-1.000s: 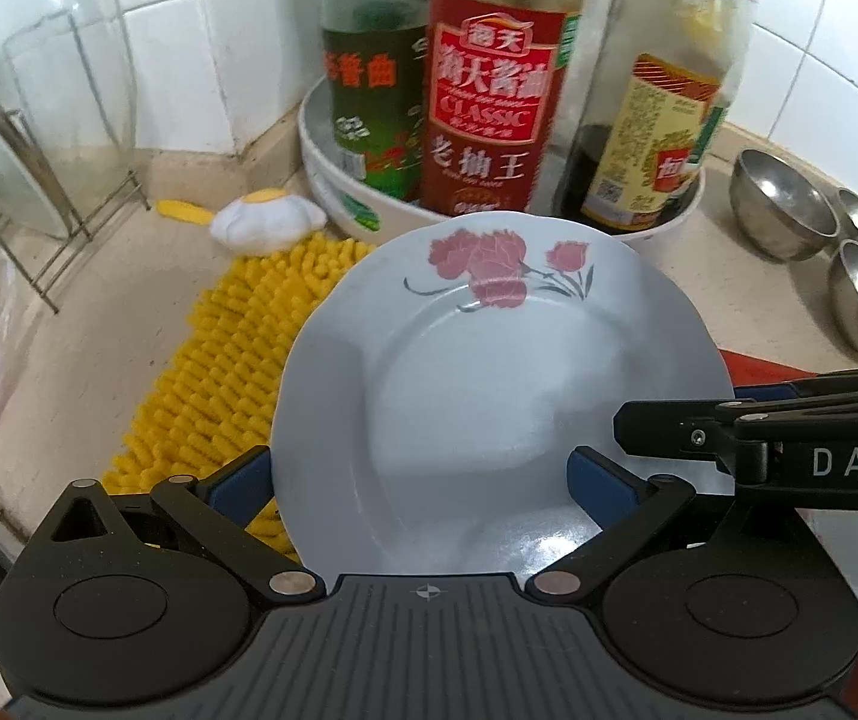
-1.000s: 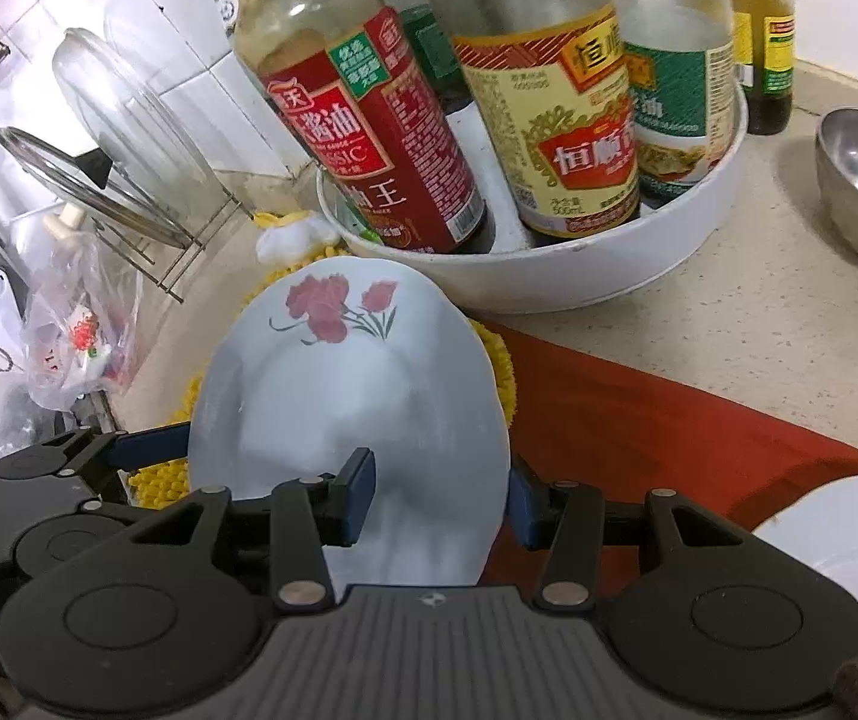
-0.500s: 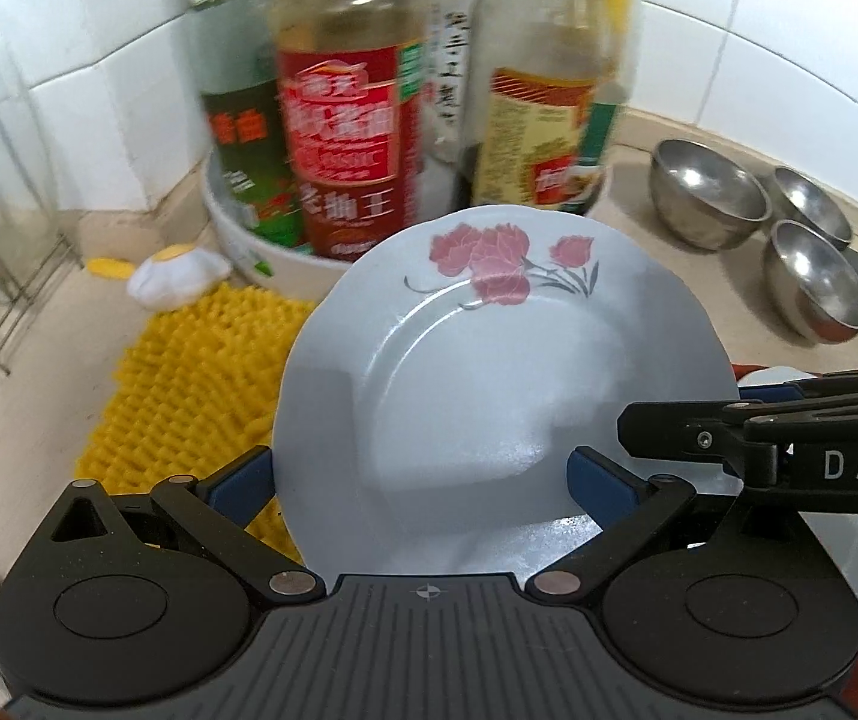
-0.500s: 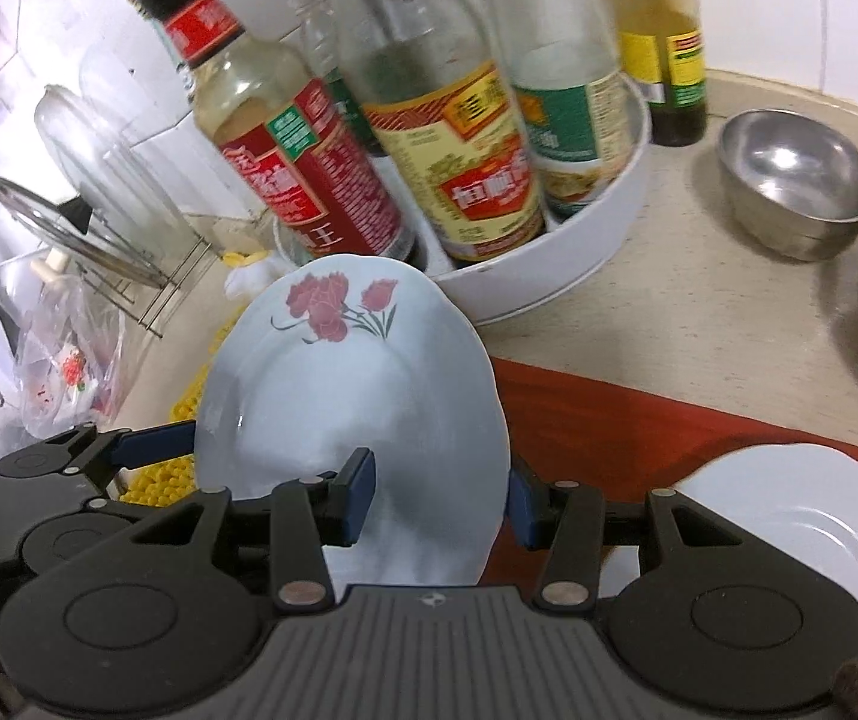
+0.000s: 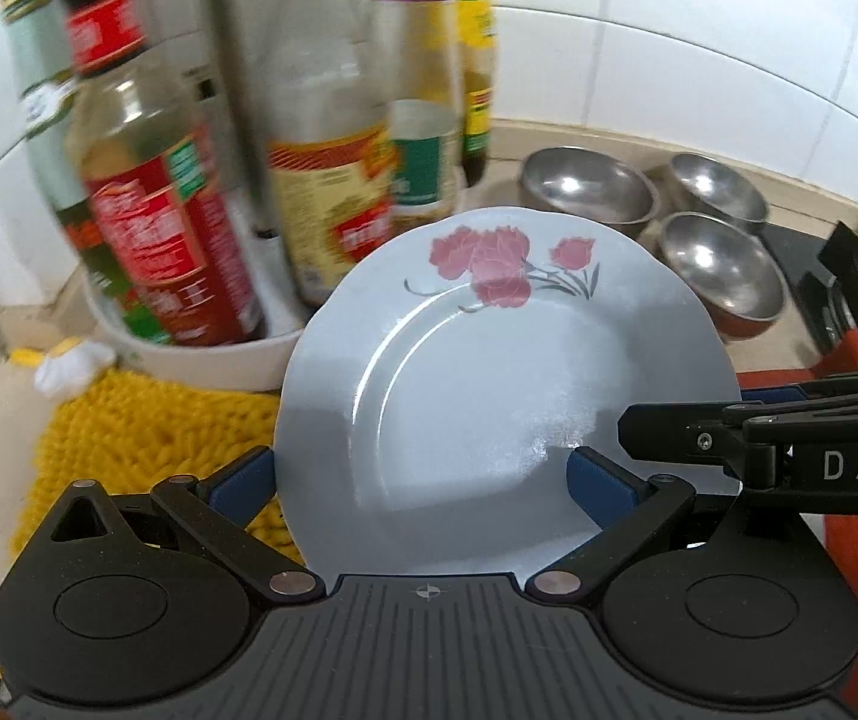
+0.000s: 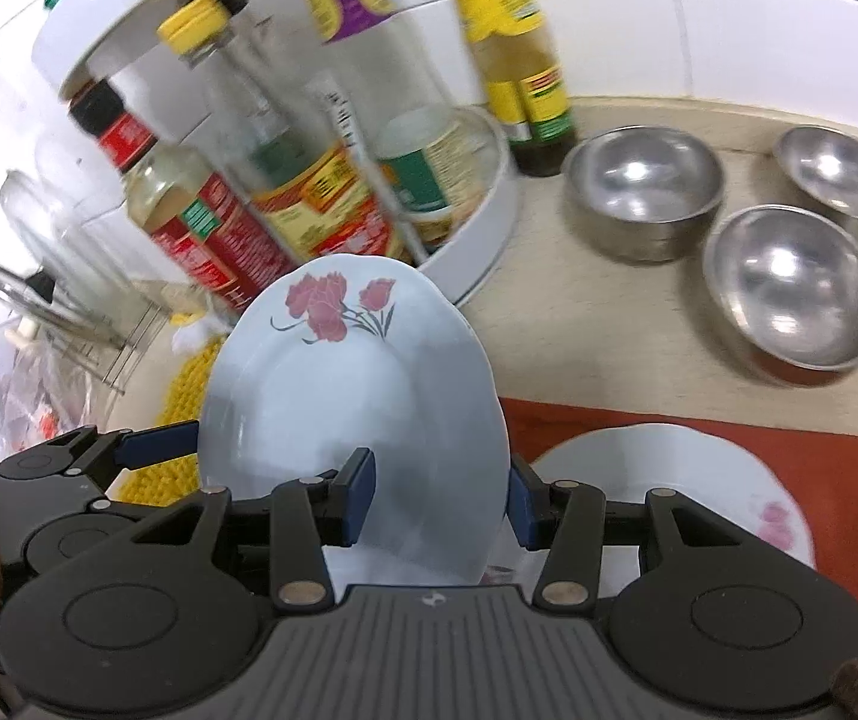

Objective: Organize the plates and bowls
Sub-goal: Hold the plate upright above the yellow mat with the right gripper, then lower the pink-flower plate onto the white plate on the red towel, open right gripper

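A white plate with pink flowers (image 5: 489, 372) is held up above the counter, tilted. My left gripper (image 5: 423, 474) is shut on its near rim, one blue pad on each face. My right gripper (image 6: 438, 495) is shut on the same plate (image 6: 345, 384) at its right edge. A second flowered plate (image 6: 699, 492) lies flat on a red cloth (image 6: 789, 420) below the right gripper. Three steel bowls (image 6: 789, 288) stand on the counter at the right; they also show in the left wrist view (image 5: 717, 264).
A white round tray (image 6: 489, 240) holds several sauce bottles behind the plate. A yellow chenille mat (image 5: 147, 432) lies at the left. A wire rack with glass lids (image 6: 45, 294) stands far left. Tiled wall runs behind the counter.
Both grippers have carried the plate to the right and higher. The bowls and the second plate have come further into view; the rack has slid off to the left.
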The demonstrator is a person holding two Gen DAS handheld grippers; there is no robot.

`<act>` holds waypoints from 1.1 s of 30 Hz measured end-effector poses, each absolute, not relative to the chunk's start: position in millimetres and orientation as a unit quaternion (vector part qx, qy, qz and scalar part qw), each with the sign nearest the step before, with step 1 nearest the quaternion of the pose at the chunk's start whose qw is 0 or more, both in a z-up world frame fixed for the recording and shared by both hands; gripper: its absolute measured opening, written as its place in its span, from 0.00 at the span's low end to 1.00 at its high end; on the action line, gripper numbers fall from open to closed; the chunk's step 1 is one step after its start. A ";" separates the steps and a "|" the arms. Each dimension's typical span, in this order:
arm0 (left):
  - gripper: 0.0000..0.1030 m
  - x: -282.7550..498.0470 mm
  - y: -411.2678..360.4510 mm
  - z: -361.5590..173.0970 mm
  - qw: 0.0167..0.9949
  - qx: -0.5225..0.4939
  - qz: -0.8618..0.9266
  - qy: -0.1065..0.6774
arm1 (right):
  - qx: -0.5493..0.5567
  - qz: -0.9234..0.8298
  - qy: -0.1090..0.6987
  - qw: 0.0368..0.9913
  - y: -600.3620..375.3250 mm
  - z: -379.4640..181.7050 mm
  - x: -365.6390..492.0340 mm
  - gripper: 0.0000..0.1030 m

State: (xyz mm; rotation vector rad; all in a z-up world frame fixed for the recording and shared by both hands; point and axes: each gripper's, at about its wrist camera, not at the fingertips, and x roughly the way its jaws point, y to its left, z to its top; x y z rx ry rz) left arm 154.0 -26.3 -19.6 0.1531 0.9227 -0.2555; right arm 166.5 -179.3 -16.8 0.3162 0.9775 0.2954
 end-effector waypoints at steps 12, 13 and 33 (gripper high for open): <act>0.99 139.4 -83.7 -24.8 0.876 0.103 -0.169 0.440 | 0.177 0.092 0.458 0.866 -236.4 -15.4 137.7 0.42; 0.99 137.9 -86.9 -25.5 0.875 0.104 -0.172 0.440 | 0.179 0.089 0.458 0.866 -240.7 -15.8 135.2 0.42; 1.00 104.0 -128.1 -37.5 0.857 0.130 -0.187 0.462 | 0.199 0.078 0.480 0.851 -291.2 -23.5 93.1 0.42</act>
